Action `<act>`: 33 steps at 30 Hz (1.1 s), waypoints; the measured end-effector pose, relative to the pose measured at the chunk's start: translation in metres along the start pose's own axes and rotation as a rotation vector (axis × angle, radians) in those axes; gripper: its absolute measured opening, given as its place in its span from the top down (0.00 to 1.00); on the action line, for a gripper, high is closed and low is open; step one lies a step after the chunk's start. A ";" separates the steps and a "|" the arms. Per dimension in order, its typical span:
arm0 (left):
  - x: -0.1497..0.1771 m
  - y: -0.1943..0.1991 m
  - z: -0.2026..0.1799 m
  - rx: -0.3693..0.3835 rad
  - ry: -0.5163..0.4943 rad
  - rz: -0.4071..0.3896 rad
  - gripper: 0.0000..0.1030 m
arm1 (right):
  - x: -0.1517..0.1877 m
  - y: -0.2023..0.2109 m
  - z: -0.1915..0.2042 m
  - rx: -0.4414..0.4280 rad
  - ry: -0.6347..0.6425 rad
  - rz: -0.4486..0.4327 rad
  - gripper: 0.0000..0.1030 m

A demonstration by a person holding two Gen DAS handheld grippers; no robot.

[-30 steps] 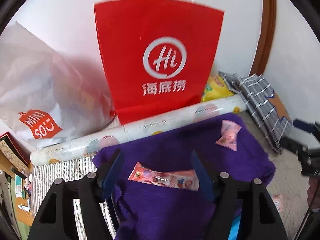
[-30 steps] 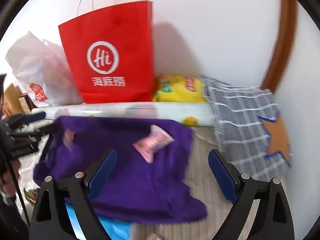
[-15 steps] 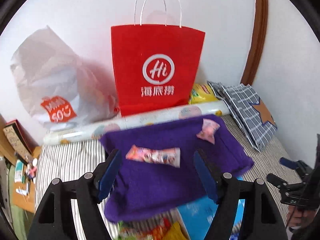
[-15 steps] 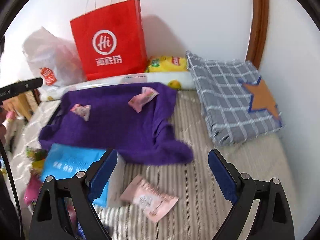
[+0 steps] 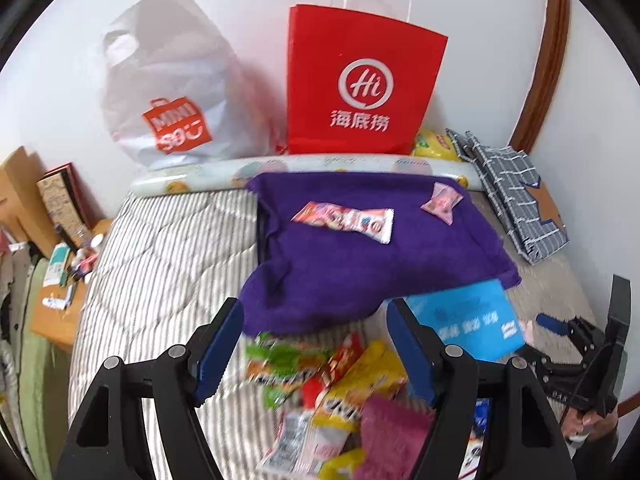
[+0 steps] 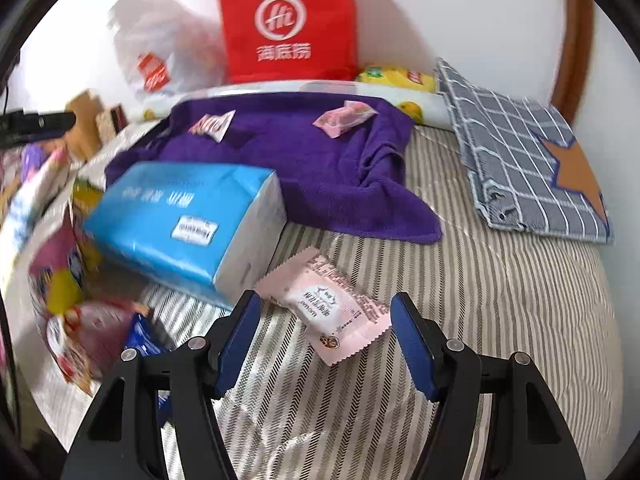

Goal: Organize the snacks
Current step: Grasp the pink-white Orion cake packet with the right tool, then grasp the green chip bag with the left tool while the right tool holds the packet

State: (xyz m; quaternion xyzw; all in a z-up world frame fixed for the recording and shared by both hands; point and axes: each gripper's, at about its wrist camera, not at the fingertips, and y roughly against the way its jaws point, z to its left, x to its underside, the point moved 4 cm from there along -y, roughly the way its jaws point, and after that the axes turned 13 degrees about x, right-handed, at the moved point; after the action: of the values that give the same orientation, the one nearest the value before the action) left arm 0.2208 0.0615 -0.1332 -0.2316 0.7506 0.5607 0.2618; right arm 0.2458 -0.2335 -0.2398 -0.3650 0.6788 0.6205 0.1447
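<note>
A purple cloth point(image 5: 360, 256) lies on the striped bed with a long pink-and-white snack packet point(image 5: 344, 219) and a small pink candy packet point(image 5: 441, 201) on it. My left gripper point(image 5: 316, 344) is open above a blurred heap of snack packets point(image 5: 332, 392); nothing is between its pads. In the right wrist view a pale pink packet point(image 6: 328, 308) lies on the bedding between the jaws of my right gripper point(image 6: 325, 322), which are closing; the pads do not touch it. The cloth point(image 6: 296, 156) carries the same two packets point(image 6: 345, 117) there.
A blue tissue pack point(image 6: 184, 216) lies left of the pink packet. A red paper bag point(image 5: 360, 84), a white plastic bag point(image 5: 172, 88) and a rolled printed sheet point(image 5: 304, 168) line the wall. A grey checked cloth point(image 6: 532, 160) lies at right. Clutter sits beside the bed at left point(image 5: 60, 264).
Both grippers have drawn back from the purple cloth and sunk toward the bed. The snack heap has come into the left view, and the right jaws have narrowed around the pale pink packet.
</note>
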 end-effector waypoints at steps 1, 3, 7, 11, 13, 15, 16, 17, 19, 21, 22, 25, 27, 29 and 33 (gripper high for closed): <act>0.002 0.002 0.002 -0.006 0.003 0.002 0.30 | 0.000 -0.004 0.001 0.005 0.011 0.001 0.34; 0.007 0.005 0.005 -0.021 0.008 0.006 0.30 | -0.001 -0.012 0.002 0.004 0.033 0.006 0.34; 0.016 0.013 0.016 -0.041 0.036 0.003 0.30 | -0.002 -0.031 0.000 0.015 0.030 0.035 0.34; 0.024 0.019 0.030 -0.055 0.075 -0.004 0.30 | -0.001 -0.037 -0.004 0.005 -0.011 0.037 0.37; 0.029 0.020 0.037 -0.059 0.091 -0.012 0.30 | 0.000 -0.034 -0.006 0.020 -0.028 0.028 0.60; 0.036 0.018 0.045 -0.048 0.113 -0.009 0.30 | 0.003 -0.030 -0.009 0.026 -0.053 0.038 0.61; 0.039 0.016 0.047 -0.043 0.123 -0.007 0.30 | 0.005 -0.028 -0.011 0.031 -0.065 0.041 0.62; 0.043 0.014 0.050 -0.037 0.132 -0.001 0.30 | 0.008 -0.023 -0.014 0.038 -0.089 0.043 0.62; 0.048 0.008 0.054 -0.026 0.141 0.013 0.30 | 0.014 -0.014 -0.019 0.043 -0.129 0.043 0.62; 0.051 0.002 0.056 -0.011 0.145 0.021 0.30 | 0.021 -0.006 -0.022 0.056 -0.157 0.042 0.62; 0.051 -0.001 0.055 0.001 0.144 0.024 0.30 | 0.024 -0.001 -0.024 0.064 -0.169 0.039 0.62; 0.052 -0.011 0.049 0.019 0.109 0.041 0.30 | 0.032 0.007 -0.025 0.062 -0.202 0.038 0.62; 0.052 -0.020 0.046 -0.024 0.063 0.052 0.30 | 0.037 0.009 -0.026 0.065 -0.226 0.035 0.61; 0.053 -0.031 0.044 -0.014 0.050 0.067 0.30 | 0.041 0.008 -0.026 0.082 -0.238 0.035 0.61; 0.054 -0.049 0.045 0.004 0.046 0.100 0.30 | 0.045 0.004 -0.024 0.114 -0.238 0.032 0.61</act>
State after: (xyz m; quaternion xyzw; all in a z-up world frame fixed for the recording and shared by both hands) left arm 0.2175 0.0892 -0.2140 -0.2063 0.7682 0.5661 0.2164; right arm 0.2180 -0.2703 -0.2619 -0.2692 0.6967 0.6221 0.2348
